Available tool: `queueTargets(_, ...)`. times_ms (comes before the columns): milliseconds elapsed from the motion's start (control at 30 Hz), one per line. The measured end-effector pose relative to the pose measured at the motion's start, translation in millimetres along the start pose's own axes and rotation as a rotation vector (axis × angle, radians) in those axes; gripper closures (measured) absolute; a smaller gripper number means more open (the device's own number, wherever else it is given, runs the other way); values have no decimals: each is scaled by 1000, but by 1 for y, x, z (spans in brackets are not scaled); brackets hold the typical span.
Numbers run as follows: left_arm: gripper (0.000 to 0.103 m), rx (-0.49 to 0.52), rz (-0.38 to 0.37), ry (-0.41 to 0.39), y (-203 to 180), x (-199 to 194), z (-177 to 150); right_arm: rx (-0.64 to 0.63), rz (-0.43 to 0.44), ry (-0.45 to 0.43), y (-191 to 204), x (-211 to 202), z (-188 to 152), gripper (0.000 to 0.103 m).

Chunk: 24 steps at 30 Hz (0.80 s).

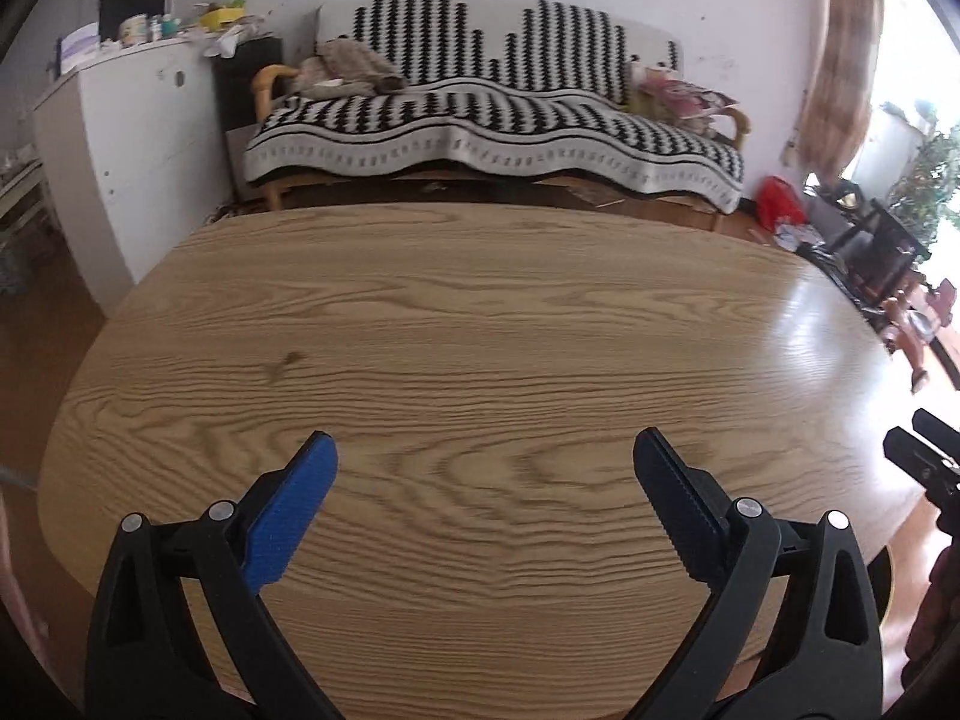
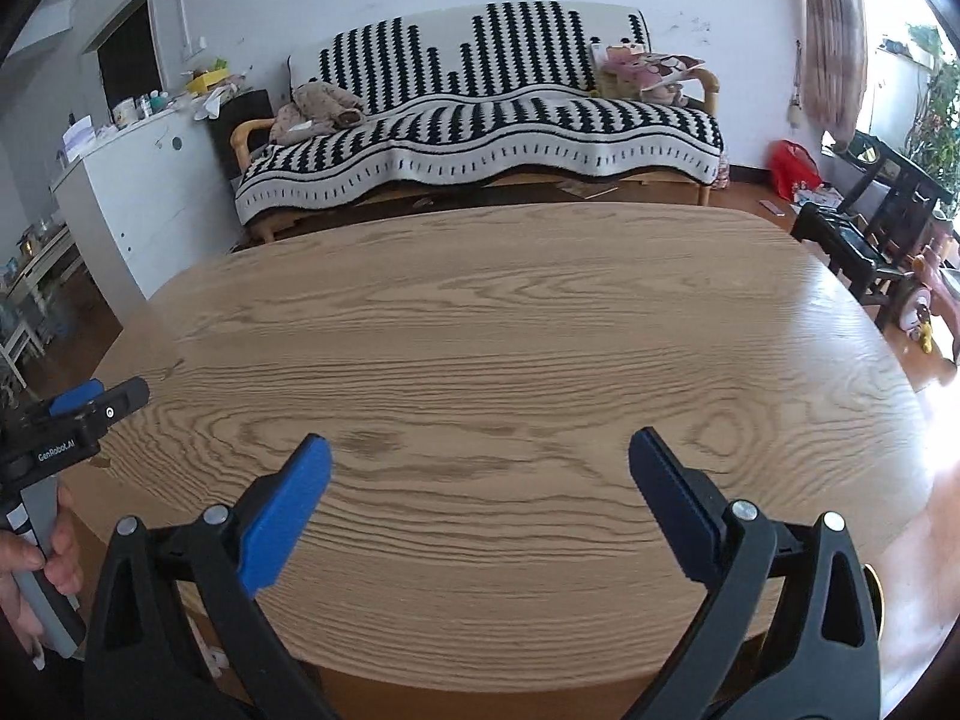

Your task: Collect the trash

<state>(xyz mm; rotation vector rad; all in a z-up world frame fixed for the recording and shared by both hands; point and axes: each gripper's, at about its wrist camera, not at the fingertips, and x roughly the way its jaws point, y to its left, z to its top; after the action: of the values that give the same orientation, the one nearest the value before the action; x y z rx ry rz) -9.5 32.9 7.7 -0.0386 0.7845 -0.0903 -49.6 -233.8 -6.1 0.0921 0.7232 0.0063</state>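
The left gripper (image 1: 485, 501) hangs tilted down over the near part of a wooden table (image 1: 480, 324), its jaws spread wide with nothing between them. The right gripper (image 2: 480, 501) is posed the same way just to its right, also spread and empty. A hand (image 2: 36, 564) grips the left tool's grey handle (seen at the right view's left edge). Beyond both grippers stands a sofa (image 1: 492, 114) under a black-and-white throw, a white cabinet (image 1: 120, 144) ahead-left. No trash shows on the tabletop in either view.
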Motion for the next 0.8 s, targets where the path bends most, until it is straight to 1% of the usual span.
queueTargets(100, 7, 5, 23, 7, 11, 5, -2, 2, -6, 10, 8, 10, 0, 7)
queueTargets(200, 7, 5, 40, 15, 13, 9, -4, 14, -6, 20, 9, 17, -1, 7)
queueTargets(333, 7, -8, 41, 25, 16, 15, 0, 3, -25, 23, 5, 21, -6, 7)
queueTargets(800, 7, 25, 30, 17, -4, 19, 5, 13, -39, 16, -9, 15, -12, 7)
